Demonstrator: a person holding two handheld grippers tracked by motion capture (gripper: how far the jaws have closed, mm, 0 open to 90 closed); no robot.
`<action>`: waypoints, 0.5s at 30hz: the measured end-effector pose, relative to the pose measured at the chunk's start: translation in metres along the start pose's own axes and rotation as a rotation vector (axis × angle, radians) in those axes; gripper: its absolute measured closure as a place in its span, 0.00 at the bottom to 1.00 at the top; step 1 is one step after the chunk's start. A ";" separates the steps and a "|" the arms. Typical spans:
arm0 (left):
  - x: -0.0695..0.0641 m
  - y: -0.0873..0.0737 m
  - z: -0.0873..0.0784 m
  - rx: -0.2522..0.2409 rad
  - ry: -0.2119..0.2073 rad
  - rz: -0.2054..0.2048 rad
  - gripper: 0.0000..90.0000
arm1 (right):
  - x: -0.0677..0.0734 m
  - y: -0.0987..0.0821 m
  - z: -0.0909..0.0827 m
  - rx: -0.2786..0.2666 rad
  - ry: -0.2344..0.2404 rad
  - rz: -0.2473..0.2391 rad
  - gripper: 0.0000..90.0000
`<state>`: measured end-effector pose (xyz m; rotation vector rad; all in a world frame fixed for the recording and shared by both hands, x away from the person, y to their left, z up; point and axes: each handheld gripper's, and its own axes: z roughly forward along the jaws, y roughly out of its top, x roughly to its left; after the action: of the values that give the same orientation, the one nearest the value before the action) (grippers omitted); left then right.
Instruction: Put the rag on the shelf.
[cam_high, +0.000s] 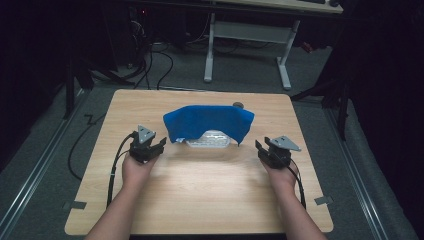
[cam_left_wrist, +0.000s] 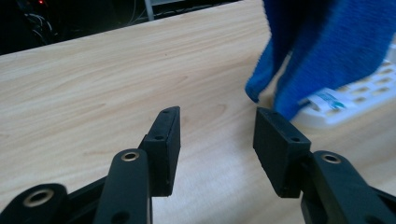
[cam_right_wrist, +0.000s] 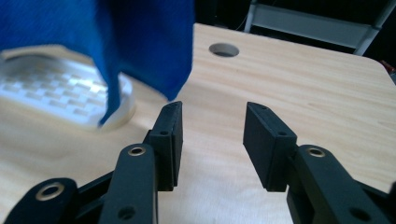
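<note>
Left gripper (cam_high: 159, 145) jaws parted, empty, just beside blue cloth (cam_high: 209, 121), right gripper (cam_high: 260, 150) likewise agape, holding nothing, cloth draped over white plastic container (cam_high: 210, 139), mid wooden table (cam_high: 200, 190).

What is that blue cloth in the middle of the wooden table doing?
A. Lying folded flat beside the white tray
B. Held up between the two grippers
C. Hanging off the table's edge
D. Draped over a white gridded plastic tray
D: the blue cloth hangs over the white gridded plastic tray, whose front shows beneath it, while the left gripper and right gripper sit open at either side, touching neither.
</note>
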<state>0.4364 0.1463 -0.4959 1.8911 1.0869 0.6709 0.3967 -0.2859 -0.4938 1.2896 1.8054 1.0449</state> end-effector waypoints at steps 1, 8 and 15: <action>0.000 0.000 0.000 0.000 0.000 0.000 0.56 | 0.002 -0.002 -0.003 0.004 0.001 -0.010 0.63; -0.016 -0.021 -0.026 0.022 -0.037 0.009 0.55 | 0.013 -0.015 -0.030 -0.010 0.020 -0.042 0.58; -0.034 -0.039 -0.049 0.036 -0.071 0.042 0.52 | 0.024 -0.029 -0.056 -0.020 0.032 -0.092 0.54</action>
<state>0.3658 0.1468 -0.5062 1.9580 1.0232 0.6070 0.3292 -0.2805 -0.4960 1.1726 1.8555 1.0351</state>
